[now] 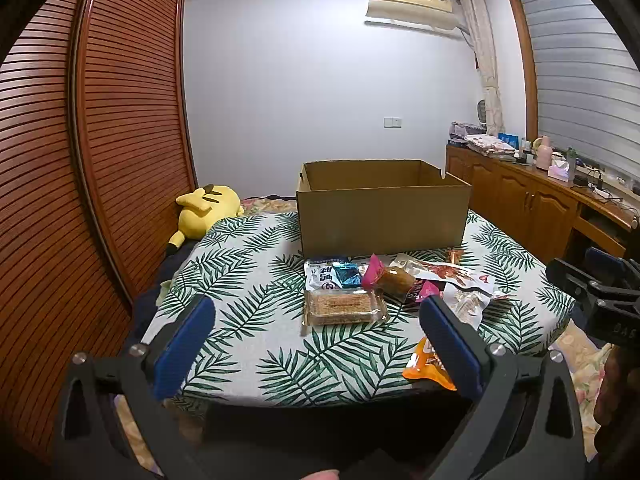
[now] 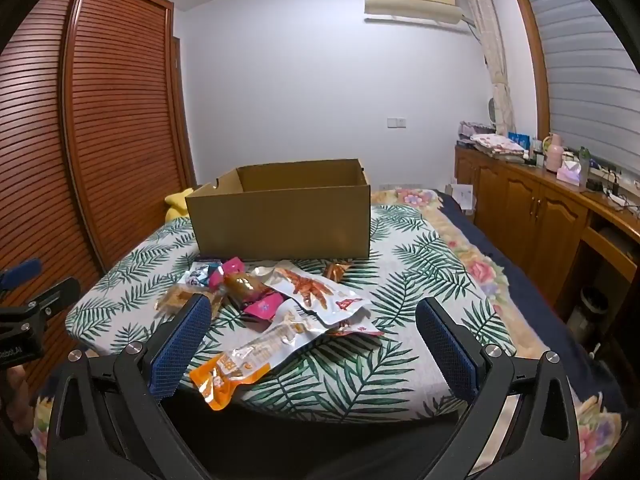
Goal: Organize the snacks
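Observation:
An open cardboard box [image 1: 382,208] [image 2: 282,220] stands at the far side of a leaf-patterned table [image 1: 256,300] [image 2: 400,280]. Several snack packets lie in front of it: a clear pack of brown cake [image 1: 344,306], a white and blue packet [image 1: 324,276], a chicken-feet pouch [image 2: 316,290] and an orange packet [image 2: 240,368] at the near edge. My left gripper [image 1: 316,334] hovers open before the table's near edge, nothing between its blue pads. My right gripper [image 2: 314,332] also stands open, above the orange packet without touching it.
A slatted wooden wardrobe [image 1: 100,140] runs along the left. A yellow plush toy [image 1: 204,212] lies behind the table at left. A wooden cabinet [image 2: 540,208] with clutter lines the right wall, with a floral bed cover [image 2: 480,272] between it and the table.

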The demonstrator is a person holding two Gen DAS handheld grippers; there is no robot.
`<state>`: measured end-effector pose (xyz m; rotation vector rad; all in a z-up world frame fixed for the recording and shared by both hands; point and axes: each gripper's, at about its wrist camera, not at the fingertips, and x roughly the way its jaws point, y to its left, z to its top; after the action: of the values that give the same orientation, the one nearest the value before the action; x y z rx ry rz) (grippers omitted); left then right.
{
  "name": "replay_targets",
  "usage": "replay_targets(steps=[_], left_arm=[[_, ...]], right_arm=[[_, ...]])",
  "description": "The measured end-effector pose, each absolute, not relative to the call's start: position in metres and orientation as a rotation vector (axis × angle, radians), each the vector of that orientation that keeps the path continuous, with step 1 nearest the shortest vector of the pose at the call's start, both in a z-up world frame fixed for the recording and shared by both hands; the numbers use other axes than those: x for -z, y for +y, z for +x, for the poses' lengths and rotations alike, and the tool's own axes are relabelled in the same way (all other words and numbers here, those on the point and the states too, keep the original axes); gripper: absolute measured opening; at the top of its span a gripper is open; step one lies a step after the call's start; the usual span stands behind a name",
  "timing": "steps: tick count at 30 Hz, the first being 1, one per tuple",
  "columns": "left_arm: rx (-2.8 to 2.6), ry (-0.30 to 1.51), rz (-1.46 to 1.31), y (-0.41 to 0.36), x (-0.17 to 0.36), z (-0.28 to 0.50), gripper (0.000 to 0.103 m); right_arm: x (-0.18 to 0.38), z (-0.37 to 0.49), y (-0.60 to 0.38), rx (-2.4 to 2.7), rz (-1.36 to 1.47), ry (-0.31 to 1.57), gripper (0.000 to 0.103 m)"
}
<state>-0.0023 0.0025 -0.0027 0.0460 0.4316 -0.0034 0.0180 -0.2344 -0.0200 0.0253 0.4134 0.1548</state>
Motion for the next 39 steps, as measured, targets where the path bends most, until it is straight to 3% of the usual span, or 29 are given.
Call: replay_targets(steps=[39], left_arm=[[0.005,0.414,0.042,0.003,-0.007,-0.006,0.103]], right_arm=[[0.018,0.016,-0.231,-0.155,0.026,0.409,0.103]])
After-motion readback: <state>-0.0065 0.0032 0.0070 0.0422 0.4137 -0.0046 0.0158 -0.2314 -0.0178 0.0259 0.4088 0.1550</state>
